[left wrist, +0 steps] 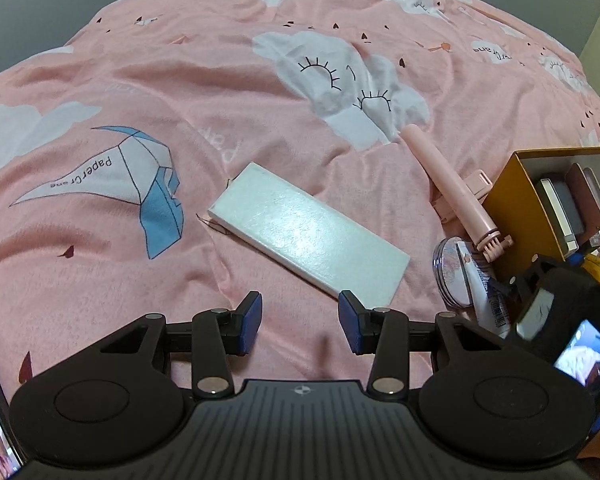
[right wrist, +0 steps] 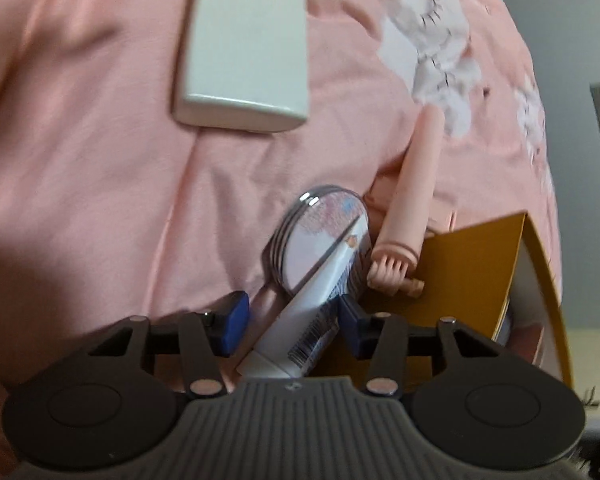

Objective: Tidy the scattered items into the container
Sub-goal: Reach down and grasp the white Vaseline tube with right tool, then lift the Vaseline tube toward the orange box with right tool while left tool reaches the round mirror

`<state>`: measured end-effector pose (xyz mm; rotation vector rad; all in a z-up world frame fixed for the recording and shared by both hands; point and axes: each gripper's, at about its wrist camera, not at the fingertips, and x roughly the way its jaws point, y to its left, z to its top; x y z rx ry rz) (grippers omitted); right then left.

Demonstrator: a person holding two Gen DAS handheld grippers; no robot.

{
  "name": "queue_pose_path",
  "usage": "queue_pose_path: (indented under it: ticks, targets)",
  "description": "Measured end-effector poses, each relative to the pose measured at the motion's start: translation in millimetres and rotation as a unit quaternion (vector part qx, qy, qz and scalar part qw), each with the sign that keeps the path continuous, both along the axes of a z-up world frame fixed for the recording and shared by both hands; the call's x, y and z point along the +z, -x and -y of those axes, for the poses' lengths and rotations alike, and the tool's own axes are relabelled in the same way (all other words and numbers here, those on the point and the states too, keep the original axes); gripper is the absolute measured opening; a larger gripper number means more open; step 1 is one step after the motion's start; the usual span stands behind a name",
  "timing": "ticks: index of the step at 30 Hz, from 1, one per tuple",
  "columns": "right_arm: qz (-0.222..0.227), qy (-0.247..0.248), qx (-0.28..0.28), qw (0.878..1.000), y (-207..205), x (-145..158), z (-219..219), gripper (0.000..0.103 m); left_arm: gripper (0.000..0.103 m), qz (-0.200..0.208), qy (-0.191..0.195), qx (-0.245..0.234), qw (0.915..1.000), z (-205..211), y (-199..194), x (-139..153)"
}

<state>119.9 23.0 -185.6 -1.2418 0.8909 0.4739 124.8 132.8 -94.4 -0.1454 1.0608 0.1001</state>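
Tube (right wrist: 300, 320) lies between your right gripper (right wrist: 288, 326) jaws, long axis running up-right toward the compact (right wrist: 320, 236); jaws apart, not yet clamped, box (right wrist: 472, 264) just right.

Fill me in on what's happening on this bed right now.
A person is tidying items into a yellow box with two handheld tongs. The right tongs straddle a white tube leaning on a round compact; whether they grip it is unclear. The left tongs hover open near a flat white box. A pink stick lies unpacked.
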Motion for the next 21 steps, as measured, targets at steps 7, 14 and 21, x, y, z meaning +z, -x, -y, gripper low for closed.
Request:
queue_pose_path:
  ticks: [7, 14, 21]
  targets:
    - [-0.005, -0.009, -0.022, 1.0, -8.6, -0.8, 5.4, 0.045, 0.05, 0.007, 0.006, -0.002, 1.0, 0.5, 4.4, 3.4]
    - [-0.012, -0.082, -0.02, 0.996, -1.0, 29.7, 24.6, 0.028, 0.05, 0.013, 0.013, -0.006, 0.9998, 3.3, 11.3, 6.2]
    - [-0.066, -0.225, -0.043, 0.971, 4.4, 83.7, 57.7, 0.021, 0.041, 0.023, 0.052, -0.044, 0.9974, 15.7, 9.8, 7.4]
